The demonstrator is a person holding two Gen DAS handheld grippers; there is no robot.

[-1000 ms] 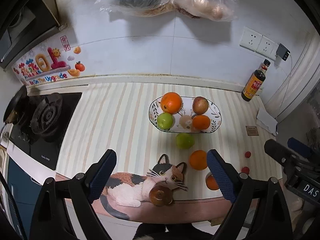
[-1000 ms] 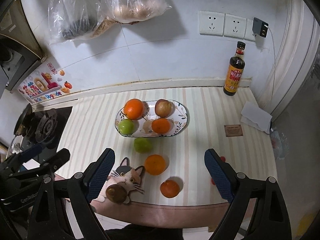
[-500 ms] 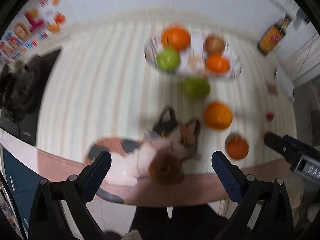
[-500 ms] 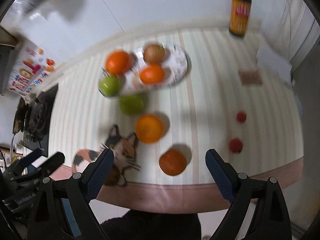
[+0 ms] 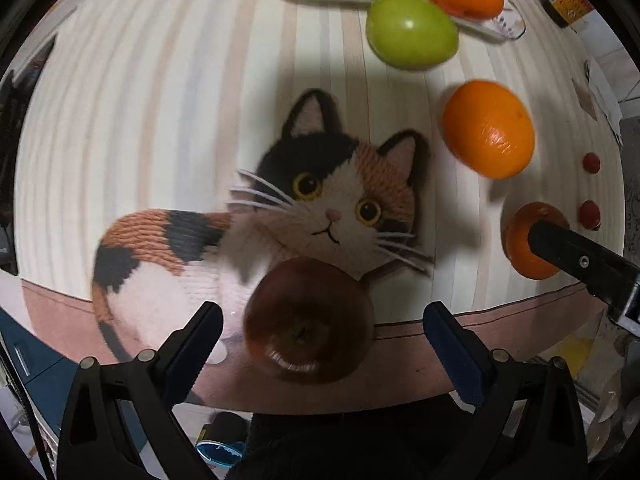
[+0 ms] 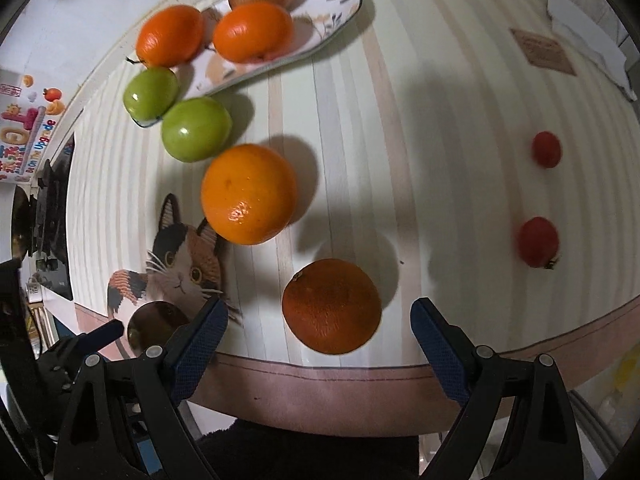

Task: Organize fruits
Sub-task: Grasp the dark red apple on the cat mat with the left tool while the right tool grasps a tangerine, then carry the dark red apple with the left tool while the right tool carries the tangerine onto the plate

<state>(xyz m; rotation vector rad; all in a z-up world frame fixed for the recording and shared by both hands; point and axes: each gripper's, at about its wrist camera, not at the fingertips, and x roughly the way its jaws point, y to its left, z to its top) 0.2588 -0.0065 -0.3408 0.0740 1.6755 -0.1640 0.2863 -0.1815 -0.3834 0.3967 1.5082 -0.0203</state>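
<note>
Left wrist view: both fingers (image 5: 320,340) spread wide, empty, straddling fruit near mat edge (image 5: 400,384)

My left gripper (image 5: 322,338) points almost straight down, its two blue-padded fingers (image 5: 196,344) spread wide, and its jaws have just been closing a little from their widest, though they stand well apart. A dark red apple (image 5: 308,320) sits in the gap between them, and neither pad touches it. My right gripper (image 6: 320,330) also tips steeply downward with its fingers (image 6: 438,344) spread wide. A dark orange (image 6: 331,306) lies between its jaws, clear of both pads. From the right wrist view, my left gripper shows at the lower left edge; from the left wrist view, one right finger reaches in from the right edge.
</note>
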